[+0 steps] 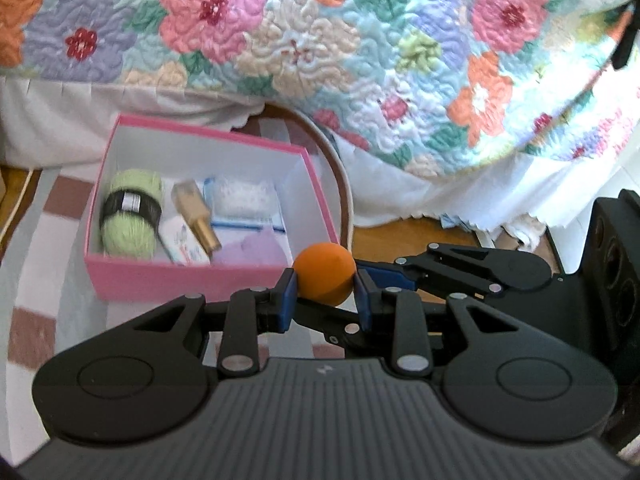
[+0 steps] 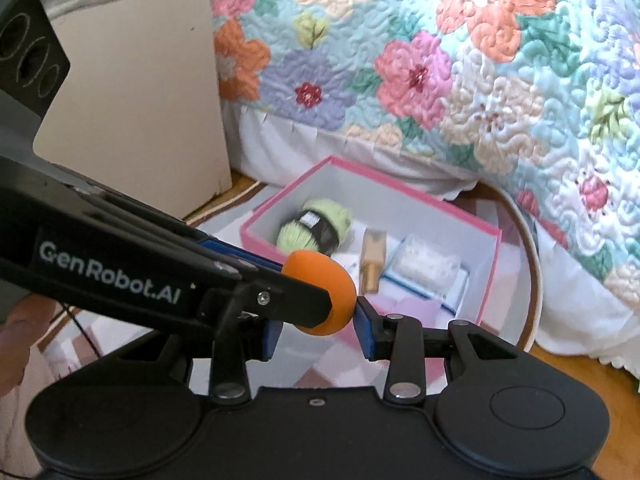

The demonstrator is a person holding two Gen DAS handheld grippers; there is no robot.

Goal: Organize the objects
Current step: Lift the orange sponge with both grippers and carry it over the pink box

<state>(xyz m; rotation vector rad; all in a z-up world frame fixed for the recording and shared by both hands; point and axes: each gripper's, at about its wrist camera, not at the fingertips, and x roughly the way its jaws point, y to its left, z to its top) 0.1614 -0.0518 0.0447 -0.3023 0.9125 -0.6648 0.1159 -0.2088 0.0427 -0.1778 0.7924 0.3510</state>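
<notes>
An orange ball (image 1: 324, 274) (image 2: 320, 296) hangs in the air just in front of an open pink box (image 1: 180, 276) (image 2: 490, 264). My left gripper (image 1: 325, 292) is shut on it, a blue pad on each side. My right gripper (image 2: 318, 332) is shut on the same ball, its right pad against the ball and its left pad partly hidden behind a left gripper finger (image 2: 280, 300) that crosses in from the left. In the box lie a green yarn skein (image 1: 130, 216) (image 2: 316, 228), a gold bottle (image 1: 196, 216) (image 2: 372, 260) and a white lace packet (image 1: 244, 200) (image 2: 424, 264).
A floral quilt (image 1: 320, 40) (image 2: 460, 80) hangs over the bed behind the box. A round hoop (image 1: 344, 184) (image 2: 532, 264) leans beside the box on a patterned rug (image 1: 36, 280). A beige board (image 2: 140, 100) and a black speaker (image 2: 28, 52) stand at the left.
</notes>
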